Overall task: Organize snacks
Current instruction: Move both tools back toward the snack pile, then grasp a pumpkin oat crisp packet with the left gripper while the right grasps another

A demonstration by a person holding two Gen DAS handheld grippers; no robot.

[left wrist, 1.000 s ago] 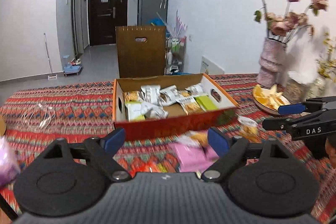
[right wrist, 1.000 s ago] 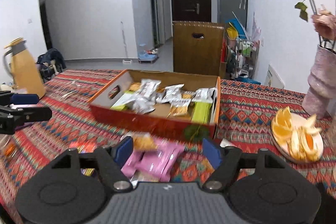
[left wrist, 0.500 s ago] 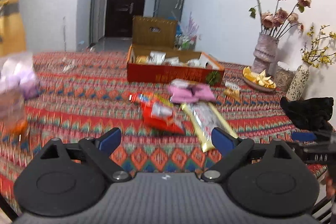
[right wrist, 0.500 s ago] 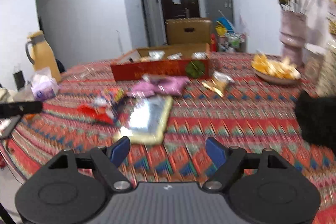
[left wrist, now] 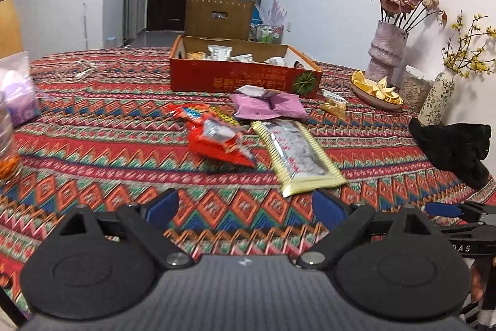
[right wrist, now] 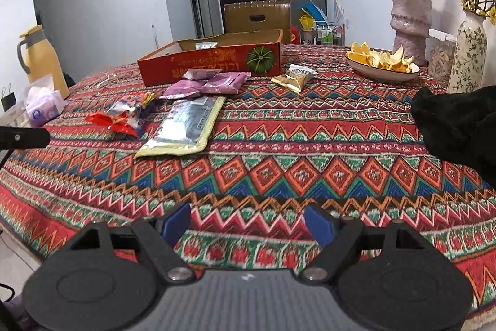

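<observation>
Several snacks are already gathered in the red box [left wrist: 245, 79], while red [left wrist: 217, 138], pink [left wrist: 266, 107], yellow-edged [left wrist: 297, 157] and gold packets [right wrist: 291, 78] are left on the bench [right wrist: 310, 151]; left tongs [left wrist: 245, 203] and right tongs [right wrist: 248, 225] are held wide, empty, well short

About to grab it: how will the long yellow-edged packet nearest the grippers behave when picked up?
The yellow-edged packet lies flat and thin on the tablecloth, so probably light and floppy, sagging if gripped at one end. Its glossy film looks slippery; a flat edge may be hard to pinch.
</observation>
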